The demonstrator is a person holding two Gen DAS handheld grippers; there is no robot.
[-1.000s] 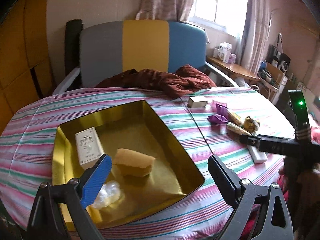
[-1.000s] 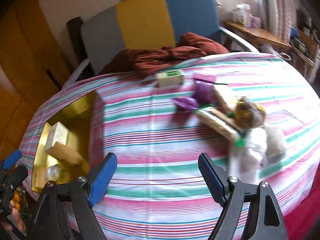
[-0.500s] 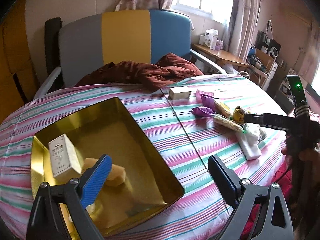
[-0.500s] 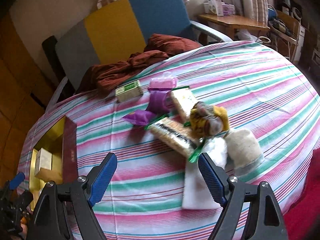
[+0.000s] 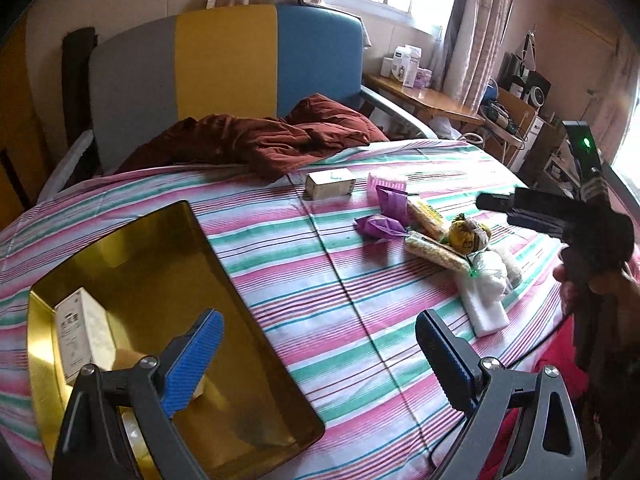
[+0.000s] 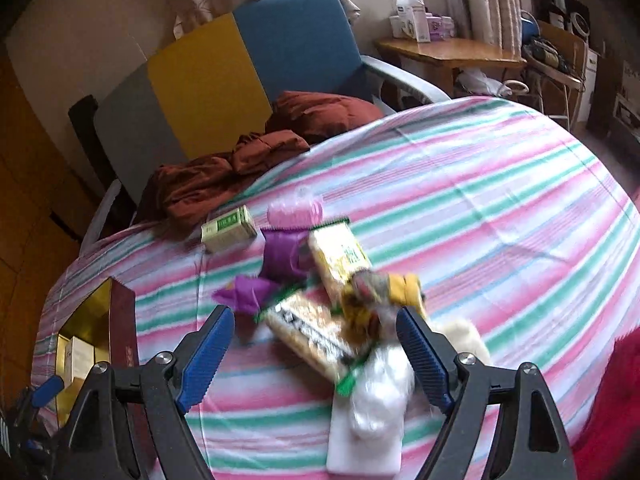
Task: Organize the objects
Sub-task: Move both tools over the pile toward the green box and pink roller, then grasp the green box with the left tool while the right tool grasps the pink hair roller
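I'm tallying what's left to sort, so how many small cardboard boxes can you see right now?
2. One white box stands inside the gold tray; one green-printed box lies on the striped cloth near the brown blanket. More may be hidden.

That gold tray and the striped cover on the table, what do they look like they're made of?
The tray looks like thin metal, perhaps tin, with a shiny gold finish: its floor and walls reflect light and the white box inside it. The striped cover looks like woven cloth, matte, with a pressed fold line and soft creases; which fibre is not clear.
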